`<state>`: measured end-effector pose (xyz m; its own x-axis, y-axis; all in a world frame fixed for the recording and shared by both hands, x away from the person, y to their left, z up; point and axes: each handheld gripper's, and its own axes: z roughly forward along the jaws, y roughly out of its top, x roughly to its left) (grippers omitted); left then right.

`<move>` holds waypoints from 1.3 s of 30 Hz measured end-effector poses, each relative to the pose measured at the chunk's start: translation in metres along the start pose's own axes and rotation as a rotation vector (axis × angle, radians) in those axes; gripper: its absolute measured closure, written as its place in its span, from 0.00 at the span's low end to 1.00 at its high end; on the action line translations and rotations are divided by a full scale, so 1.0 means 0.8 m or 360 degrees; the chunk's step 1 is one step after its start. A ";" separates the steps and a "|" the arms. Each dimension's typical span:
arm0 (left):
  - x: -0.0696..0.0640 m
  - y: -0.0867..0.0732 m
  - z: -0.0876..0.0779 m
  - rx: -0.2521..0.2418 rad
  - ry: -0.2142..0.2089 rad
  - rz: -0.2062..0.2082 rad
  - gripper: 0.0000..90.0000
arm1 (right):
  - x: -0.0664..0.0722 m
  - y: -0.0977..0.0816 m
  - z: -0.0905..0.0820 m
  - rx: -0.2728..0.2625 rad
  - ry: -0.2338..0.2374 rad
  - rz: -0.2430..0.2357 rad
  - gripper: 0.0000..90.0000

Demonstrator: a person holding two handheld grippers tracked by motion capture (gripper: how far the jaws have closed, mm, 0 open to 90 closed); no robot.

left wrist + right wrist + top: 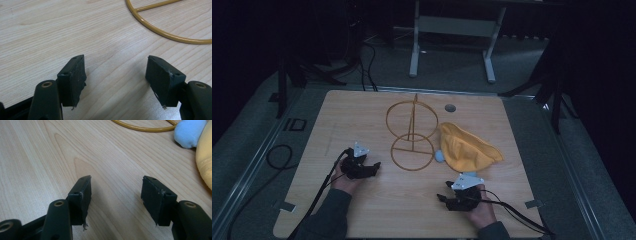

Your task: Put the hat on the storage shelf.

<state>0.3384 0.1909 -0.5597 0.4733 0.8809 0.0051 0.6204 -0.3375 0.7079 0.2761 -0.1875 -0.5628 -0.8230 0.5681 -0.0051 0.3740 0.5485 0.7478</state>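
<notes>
Resting apart on the table, both grippers gape.

One marking can be read: the dark block letters "ID" on the grey floor just beside the left edge of the pale wooden surface, seen in the high view. Nothing else carries legible text, labels, brands or numbers.

Black left claw and right claw, grey triangular top plates, black trailing cables, dark sleeves
</notes>
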 end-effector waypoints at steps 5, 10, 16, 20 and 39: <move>0.000 0.000 0.000 0.0000 0.0001 0.0000 0.36 | 0.000 0.000 0.000 0.0000 -0.0002 0.0000 0.46; 0.000 0.000 0.000 -0.0004 0.0000 0.0000 0.36 | 0.001 0.000 0.000 -0.0001 -0.0009 0.0006 0.46; 0.000 0.000 0.001 -0.0005 -0.0002 0.0002 0.36 | 0.000 0.003 0.000 0.0025 -0.0011 0.0022 0.45; 0.000 0.001 0.002 -0.0009 -0.0003 -0.0001 0.36 | -0.009 0.010 -0.003 0.0090 0.0043 0.0101 0.49; 0.000 0.001 0.002 -0.0013 -0.0004 0.0002 0.36 | -0.036 0.022 -0.053 0.0271 -0.0319 -0.0200 0.61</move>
<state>0.3397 0.1900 -0.5604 0.4755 0.8797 0.0043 0.6149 -0.3358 0.7135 0.2882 -0.2200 -0.5213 -0.7727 0.5898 -0.2348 0.3545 0.7077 0.6111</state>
